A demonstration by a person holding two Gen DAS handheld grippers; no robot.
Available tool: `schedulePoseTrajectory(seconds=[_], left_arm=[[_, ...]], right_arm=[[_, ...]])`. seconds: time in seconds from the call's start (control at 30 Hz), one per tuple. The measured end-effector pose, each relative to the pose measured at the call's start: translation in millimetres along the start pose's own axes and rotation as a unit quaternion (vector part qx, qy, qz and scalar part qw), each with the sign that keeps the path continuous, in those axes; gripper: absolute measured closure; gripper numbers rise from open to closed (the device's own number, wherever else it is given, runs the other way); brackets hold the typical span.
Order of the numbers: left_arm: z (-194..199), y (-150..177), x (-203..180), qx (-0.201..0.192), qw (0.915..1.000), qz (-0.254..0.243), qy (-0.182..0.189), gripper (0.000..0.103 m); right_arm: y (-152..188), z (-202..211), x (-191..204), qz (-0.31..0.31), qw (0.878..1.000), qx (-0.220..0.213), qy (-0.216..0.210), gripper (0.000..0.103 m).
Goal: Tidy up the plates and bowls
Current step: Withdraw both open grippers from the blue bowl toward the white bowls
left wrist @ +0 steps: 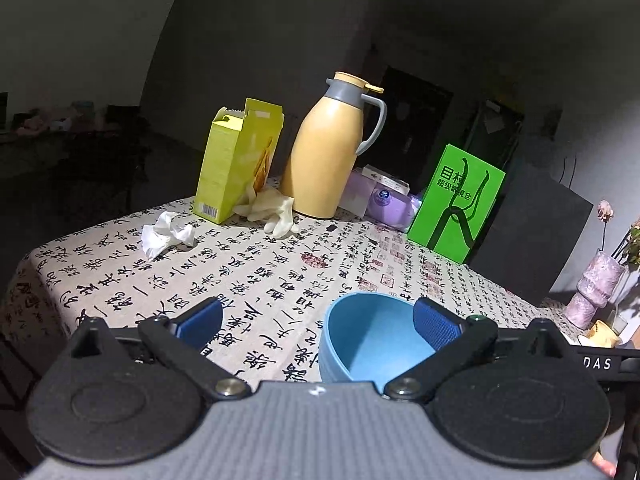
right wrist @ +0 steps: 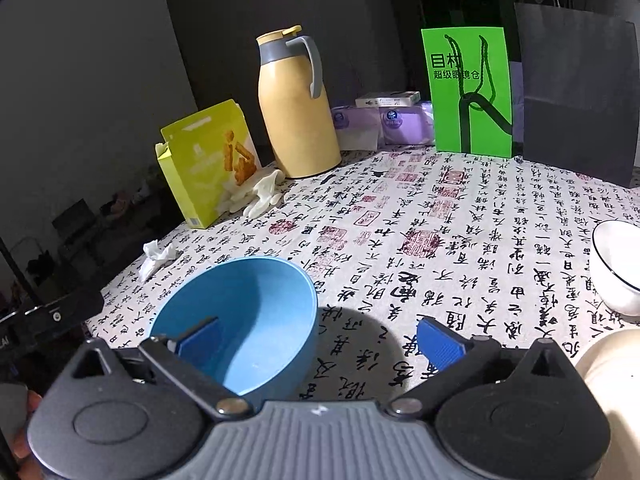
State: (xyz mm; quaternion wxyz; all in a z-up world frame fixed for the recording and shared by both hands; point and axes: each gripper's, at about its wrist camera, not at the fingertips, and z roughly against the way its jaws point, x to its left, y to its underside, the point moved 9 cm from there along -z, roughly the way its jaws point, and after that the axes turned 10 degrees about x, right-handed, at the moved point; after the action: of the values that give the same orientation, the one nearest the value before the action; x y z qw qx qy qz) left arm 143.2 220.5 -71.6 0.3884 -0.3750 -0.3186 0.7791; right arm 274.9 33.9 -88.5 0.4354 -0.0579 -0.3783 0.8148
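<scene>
A blue bowl [left wrist: 372,340] stands upright on the calligraphy-print tablecloth [left wrist: 260,272], close in front of both grippers. My left gripper [left wrist: 320,320] is open wide; its right finger [left wrist: 436,324] hangs over the bowl's inside and the left finger is over bare cloth. In the right wrist view the blue bowl [right wrist: 240,316] sits at lower left. My right gripper [right wrist: 320,336] is open too, with its left finger [right wrist: 200,340] over the bowl's inside. No pad presses on the bowl. A white bowl [right wrist: 616,264] with a dark rim line stands at the right edge.
At the back stand a yellow thermos jug [left wrist: 328,152], a yellow-green snack box [left wrist: 236,160], a green paper bag [left wrist: 460,200], a black bag [left wrist: 532,236] and purple tissue packs [left wrist: 384,196]. A crumpled tissue [left wrist: 164,236] and pale gloves [left wrist: 272,208] lie nearby. A cream rounded object [right wrist: 608,368] is at lower right.
</scene>
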Motion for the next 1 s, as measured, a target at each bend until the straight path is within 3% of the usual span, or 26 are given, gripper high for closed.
schedulePoseTrajectory(seconds=[0.47,1.0], left_arm=[[14.7,3.3,-13.7,-0.009,0.9998,-0.016,-0.001,0.000],[27.4,6.6,-51.3,-0.012,0.9991,-0.035,0.022,0.000]], right_arm=[[3.5,20.2,-5.2,0.007,1.000,-0.010,0.016,0.000],[7.2,56.4,-35.4,0.004,0.999,-0.033,0.031,0.000]])
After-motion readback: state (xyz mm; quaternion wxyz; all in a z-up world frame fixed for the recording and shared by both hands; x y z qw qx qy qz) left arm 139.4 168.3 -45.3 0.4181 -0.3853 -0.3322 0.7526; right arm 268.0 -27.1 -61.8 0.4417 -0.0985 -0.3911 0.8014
